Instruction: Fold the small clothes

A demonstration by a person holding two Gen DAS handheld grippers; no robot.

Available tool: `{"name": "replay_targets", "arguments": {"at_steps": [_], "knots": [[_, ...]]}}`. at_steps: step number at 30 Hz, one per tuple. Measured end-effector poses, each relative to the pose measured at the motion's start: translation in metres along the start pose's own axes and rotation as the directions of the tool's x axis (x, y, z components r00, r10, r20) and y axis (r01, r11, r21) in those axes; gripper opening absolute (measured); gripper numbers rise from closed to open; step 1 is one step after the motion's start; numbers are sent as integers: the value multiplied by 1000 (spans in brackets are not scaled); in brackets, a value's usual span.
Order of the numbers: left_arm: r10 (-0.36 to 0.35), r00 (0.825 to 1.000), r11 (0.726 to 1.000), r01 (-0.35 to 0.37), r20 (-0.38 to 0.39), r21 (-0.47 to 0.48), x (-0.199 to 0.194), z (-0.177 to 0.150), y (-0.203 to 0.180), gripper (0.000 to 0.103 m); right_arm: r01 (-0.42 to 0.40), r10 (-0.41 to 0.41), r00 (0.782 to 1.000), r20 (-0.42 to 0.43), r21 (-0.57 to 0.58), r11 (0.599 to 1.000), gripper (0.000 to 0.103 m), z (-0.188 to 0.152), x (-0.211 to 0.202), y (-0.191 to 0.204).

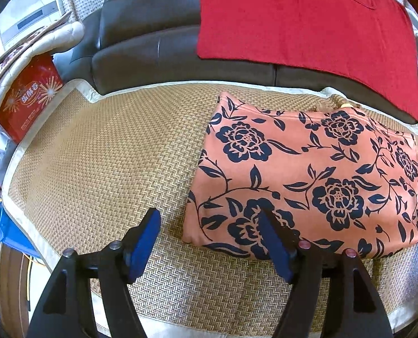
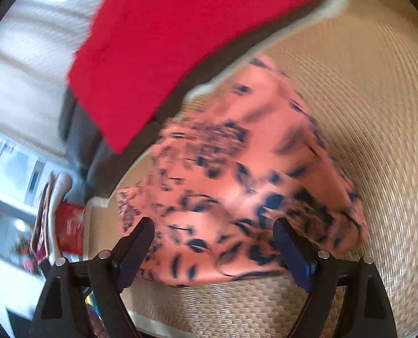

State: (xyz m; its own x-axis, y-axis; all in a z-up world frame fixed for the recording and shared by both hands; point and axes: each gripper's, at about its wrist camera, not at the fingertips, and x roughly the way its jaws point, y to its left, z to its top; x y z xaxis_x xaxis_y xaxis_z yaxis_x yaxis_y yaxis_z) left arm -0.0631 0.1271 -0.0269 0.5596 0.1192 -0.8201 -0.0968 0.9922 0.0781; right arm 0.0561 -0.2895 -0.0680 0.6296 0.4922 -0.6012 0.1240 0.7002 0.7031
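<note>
One folded salmon-pink garment with navy flowers (image 1: 307, 174) lies on the woven straw mat (image 1: 96, 174), one red cloth (image 1: 302, 28) draped on the dark sofa behind it, left gripper (image 1: 209, 225) and right gripper (image 2: 213, 232) both spread wide, holding nothing, red box (image 1: 28, 95) far left

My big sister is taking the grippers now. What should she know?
Left hand-held gripper: open, empty, at the near left corner of the floral garment.
Right hand-held gripper: open, empty, over the same garment; that view is blurred.
The floral garment lies on the woven mat, already looking folded into a compact rectangle.
The red cloth lies flat on the dark sofa back.
Left: check the floral fold, then probably the red cloth.
</note>
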Motion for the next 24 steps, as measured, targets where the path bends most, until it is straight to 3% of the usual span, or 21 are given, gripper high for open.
{"name": "replay_targets", "arguments": {"at_steps": [3, 5, 6, 9, 14, 20, 24], "knots": [[-9, 1000, 1000, 9, 3, 8, -4, 0, -3, 73, 17, -17, 1000, 3, -14, 1000, 95, 9, 10, -2], [-20, 1000, 1000, 19, 8, 21, -7, 0, -5, 73, 152, -149, 987, -55, 53, 987, 95, 15, 32, -27], [-17, 1000, 999, 17, 14, 32, -9, 0, -6, 73, 106, -103, 994, -39, 102, 989, 95, 14, 28, -32], [4, 1000, 1000, -5, 28, 24, -11, -1, -4, 77, 9, -10, 1000, 9, 63, 998, 95, 9, 1, -14], [-13, 1000, 1000, 13, 15, 27, -9, 0, -10, 77, -54, 55, 998, -6, 102, 993, 95, -34, -22, -15], [-33, 999, 998, 33, 11, 58, -9, 1, -26, 77, -65, 76, 997, -28, 297, 953, 95, -74, -7, -65], [-44, 999, 996, 43, 14, 80, -12, 3, -36, 77, -99, 95, 995, 29, 337, 936, 95, -65, -8, -76]]}}
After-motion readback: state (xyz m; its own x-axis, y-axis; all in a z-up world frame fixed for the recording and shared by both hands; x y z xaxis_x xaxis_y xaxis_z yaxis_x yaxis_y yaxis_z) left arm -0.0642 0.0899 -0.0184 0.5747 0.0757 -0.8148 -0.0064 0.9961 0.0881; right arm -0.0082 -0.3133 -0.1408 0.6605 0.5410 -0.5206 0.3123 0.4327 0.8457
